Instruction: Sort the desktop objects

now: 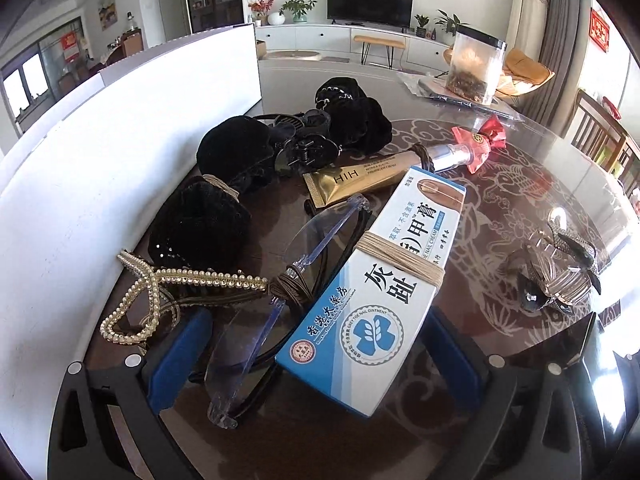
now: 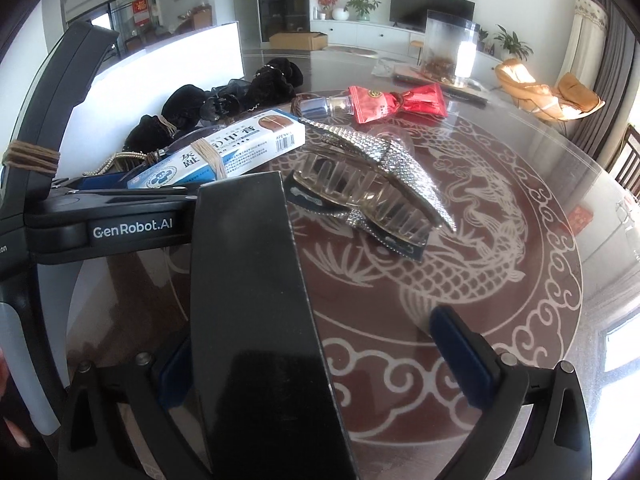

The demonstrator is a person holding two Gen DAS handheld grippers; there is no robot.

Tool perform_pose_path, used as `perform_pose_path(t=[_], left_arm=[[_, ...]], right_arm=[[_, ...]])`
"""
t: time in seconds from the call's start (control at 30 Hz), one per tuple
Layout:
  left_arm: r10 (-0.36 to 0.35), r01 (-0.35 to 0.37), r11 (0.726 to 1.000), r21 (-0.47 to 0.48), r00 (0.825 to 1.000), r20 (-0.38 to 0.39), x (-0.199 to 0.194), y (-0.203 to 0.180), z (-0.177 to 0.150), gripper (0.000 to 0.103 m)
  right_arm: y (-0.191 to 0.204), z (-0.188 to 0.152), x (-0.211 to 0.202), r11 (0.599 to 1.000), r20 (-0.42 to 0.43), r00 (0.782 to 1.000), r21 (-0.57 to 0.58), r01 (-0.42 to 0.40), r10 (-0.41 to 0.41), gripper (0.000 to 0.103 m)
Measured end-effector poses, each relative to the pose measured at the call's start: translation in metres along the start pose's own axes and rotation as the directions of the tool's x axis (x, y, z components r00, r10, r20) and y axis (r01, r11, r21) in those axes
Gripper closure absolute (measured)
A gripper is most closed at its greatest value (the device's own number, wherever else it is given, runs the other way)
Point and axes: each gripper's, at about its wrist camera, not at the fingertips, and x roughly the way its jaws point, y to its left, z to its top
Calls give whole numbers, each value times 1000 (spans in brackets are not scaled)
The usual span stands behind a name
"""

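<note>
I am working two hand-held grippers over a round glass tabletop [image 2: 520,240] with a dragon pattern beneath the glass.

My left gripper [image 1: 316,356] points steeply down with its jaws spread as wide as they go. Nothing is pressed between its blue pads [image 1: 176,354]. A blue and white ointment box [image 1: 376,268], bound with tan thread, lies directly between them. Its long axis runs away from me, slanting from near left to far right, roughly in line with the fingers. Its near end sits between the pads, so a closing move would meet its long sides. A pair of clear glasses [image 1: 280,296] overlaps the box's left side, and a pearl hair band [image 1: 168,292] lies further left, against a white board [image 1: 120,140] standing along the table's left edge.

My right gripper [image 2: 320,364] is equally wide and grips nothing. A glossy black box [image 2: 256,320] lies between its fingers, hard against the left pad, its long axis running away from me. Just beyond, a rhinestone claw clip [image 2: 372,184] rests on the glass, slanting from far left to near right.

By my judgement the left gripper is the nearer one to the ointment box, the right to the clip.
</note>
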Motion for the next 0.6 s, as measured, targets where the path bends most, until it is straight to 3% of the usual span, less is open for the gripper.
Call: perform_pose_path(t=[0.6], left_arm=[[10, -10, 1000, -16, 1000, -2, -3, -1, -1, 0]], right_arm=[[0, -1, 0, 1000, 1, 1000, 0, 0, 0, 0]])
